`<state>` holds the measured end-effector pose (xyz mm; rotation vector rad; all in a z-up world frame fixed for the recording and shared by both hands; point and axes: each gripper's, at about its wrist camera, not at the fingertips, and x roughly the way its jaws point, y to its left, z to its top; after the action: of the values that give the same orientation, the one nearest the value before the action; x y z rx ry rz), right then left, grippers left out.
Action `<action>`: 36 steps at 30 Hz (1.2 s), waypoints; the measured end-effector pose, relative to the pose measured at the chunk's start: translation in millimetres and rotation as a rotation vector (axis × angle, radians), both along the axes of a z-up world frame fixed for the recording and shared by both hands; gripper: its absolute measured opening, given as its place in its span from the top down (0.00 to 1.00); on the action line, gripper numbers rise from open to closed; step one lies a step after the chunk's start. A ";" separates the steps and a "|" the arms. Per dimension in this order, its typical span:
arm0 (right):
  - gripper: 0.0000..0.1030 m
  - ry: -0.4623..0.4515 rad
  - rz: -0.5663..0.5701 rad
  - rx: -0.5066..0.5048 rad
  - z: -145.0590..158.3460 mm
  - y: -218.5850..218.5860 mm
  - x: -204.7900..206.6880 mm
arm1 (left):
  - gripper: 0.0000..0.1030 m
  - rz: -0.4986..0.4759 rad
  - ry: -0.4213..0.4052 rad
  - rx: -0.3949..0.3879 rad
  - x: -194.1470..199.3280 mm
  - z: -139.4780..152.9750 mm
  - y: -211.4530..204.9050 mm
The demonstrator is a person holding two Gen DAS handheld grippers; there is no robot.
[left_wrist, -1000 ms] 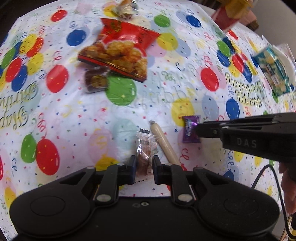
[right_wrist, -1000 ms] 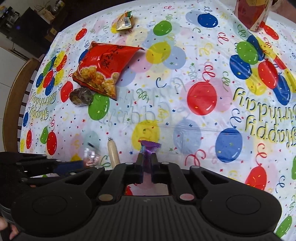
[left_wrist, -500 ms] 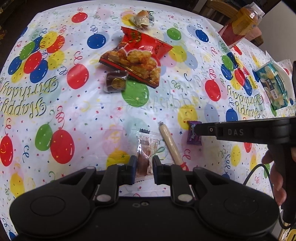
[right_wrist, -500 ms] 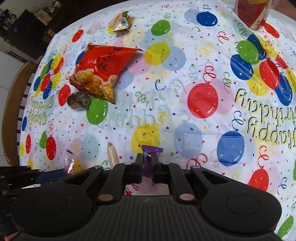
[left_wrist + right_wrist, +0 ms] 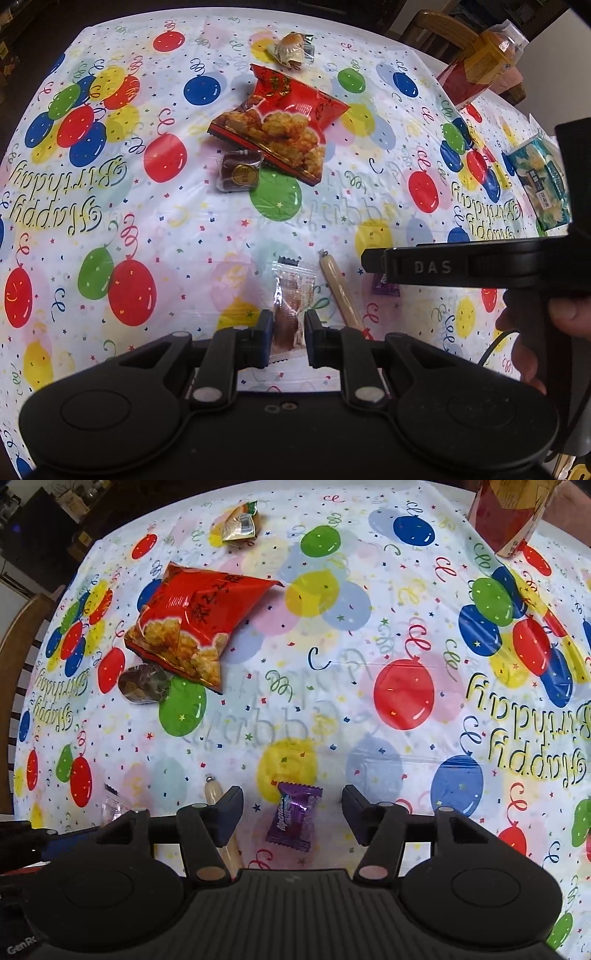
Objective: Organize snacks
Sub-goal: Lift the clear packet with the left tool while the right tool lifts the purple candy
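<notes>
A clear packet with a brown snack (image 5: 290, 306) sits between the fingers of my left gripper (image 5: 290, 339), which is shut on it low over the balloon tablecloth (image 5: 166, 258). My right gripper (image 5: 292, 803) stands open. Between its spread fingers a purple candy (image 5: 293, 819) lies loose on the cloth. In the left wrist view, the right gripper's finger (image 5: 424, 266) covers most of that candy (image 5: 386, 286). A beige sausage stick (image 5: 340, 291) lies between the two snacks, partly under the right gripper's left finger (image 5: 231, 812).
A red snack bag (image 5: 195, 620) lies mid-table. A dark wrapped cake (image 5: 144, 683) touches its near corner, and a wrapped bun (image 5: 240, 520) lies farther back. A blue-green packet (image 5: 543, 184) is at the right, a red box (image 5: 509, 513) at the back right, and a wooden chair (image 5: 14, 664) at the left edge.
My right gripper has opened and let go of the purple candy, which now lies on the cloth. My left gripper has shifted left, away from the sausage stick, with the clear packet.
</notes>
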<state>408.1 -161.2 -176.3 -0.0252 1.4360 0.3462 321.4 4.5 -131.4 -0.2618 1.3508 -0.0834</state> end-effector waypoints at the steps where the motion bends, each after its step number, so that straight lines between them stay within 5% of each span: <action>1: 0.50 -0.005 0.004 -0.007 -0.6 1.4 -0.4 | 0.85 0.000 0.000 0.001 0.2 -0.1 -0.2; 5: 0.69 -0.007 0.018 -0.030 -3.7 7.1 -1.9 | 0.85 -0.002 0.001 0.004 1.1 -0.5 -1.0; 14: 0.80 -0.065 0.074 -0.073 -2.5 13.6 -7.7 | 0.85 0.009 0.006 0.006 -0.3 -2.5 1.5; 23: 0.81 -0.095 0.067 -0.015 19.2 0.0 -10.9 | 0.85 0.032 -0.028 -0.011 -7.2 12.8 9.6; 36: 0.81 -0.157 0.035 0.079 93.6 -24.6 -58.8 | 0.85 -0.051 -0.124 -0.043 -29.0 61.4 20.2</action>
<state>349.3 -185.8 -82.7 -0.0129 1.2668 0.4203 292.4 24.7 -70.0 -0.2550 1.2337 -0.1688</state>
